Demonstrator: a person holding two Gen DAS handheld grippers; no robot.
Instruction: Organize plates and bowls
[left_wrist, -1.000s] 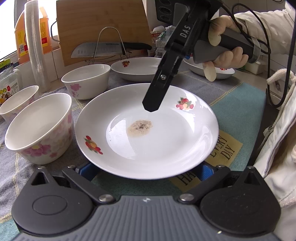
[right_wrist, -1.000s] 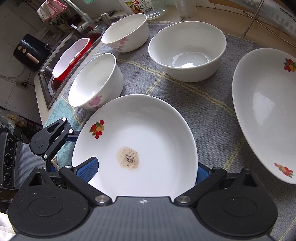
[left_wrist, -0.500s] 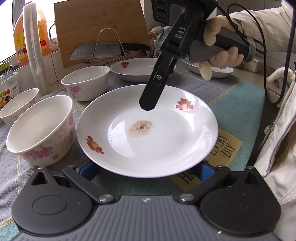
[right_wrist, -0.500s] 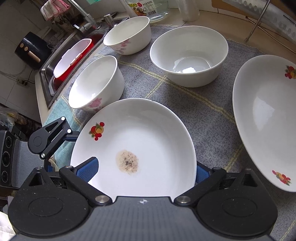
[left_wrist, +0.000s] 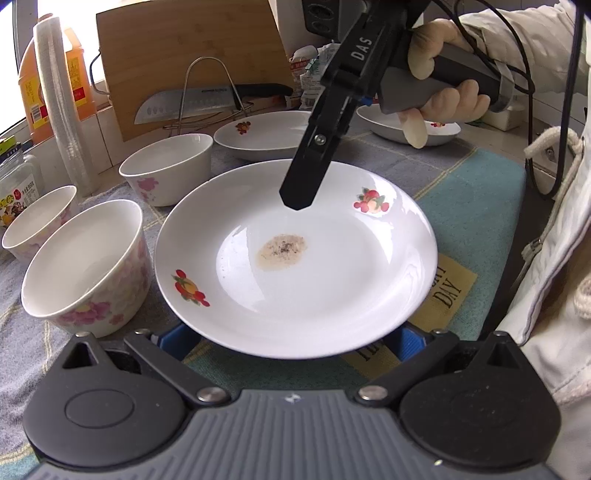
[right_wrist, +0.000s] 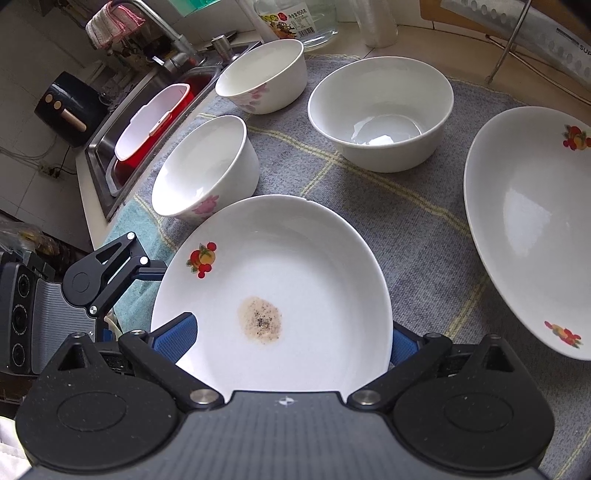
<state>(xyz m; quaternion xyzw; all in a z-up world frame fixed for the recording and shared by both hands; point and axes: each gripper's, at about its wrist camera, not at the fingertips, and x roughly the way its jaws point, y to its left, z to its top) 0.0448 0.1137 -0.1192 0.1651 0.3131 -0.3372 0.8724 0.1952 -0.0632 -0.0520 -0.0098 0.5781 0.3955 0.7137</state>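
Soiled plate (left_wrist: 295, 266): between left gripper (left_wrist: 291, 334) fingers spread at its 6 o'clock rim; right gripper (left_wrist: 297, 201) fingers' spacing indiscernible, over its 12 o'clock half.

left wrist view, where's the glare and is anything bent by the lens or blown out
Left wrist view: the window at top left is blown out white, soft highlights streak the plate, and the cutting board edges bow from the fisheye. Right wrist view: light is even, with small reflections in the large bowl; the second plate looks stretched at the frame edge.

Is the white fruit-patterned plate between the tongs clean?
No, the white fruit-patterned plate has a brownish speckled stain at its centre.
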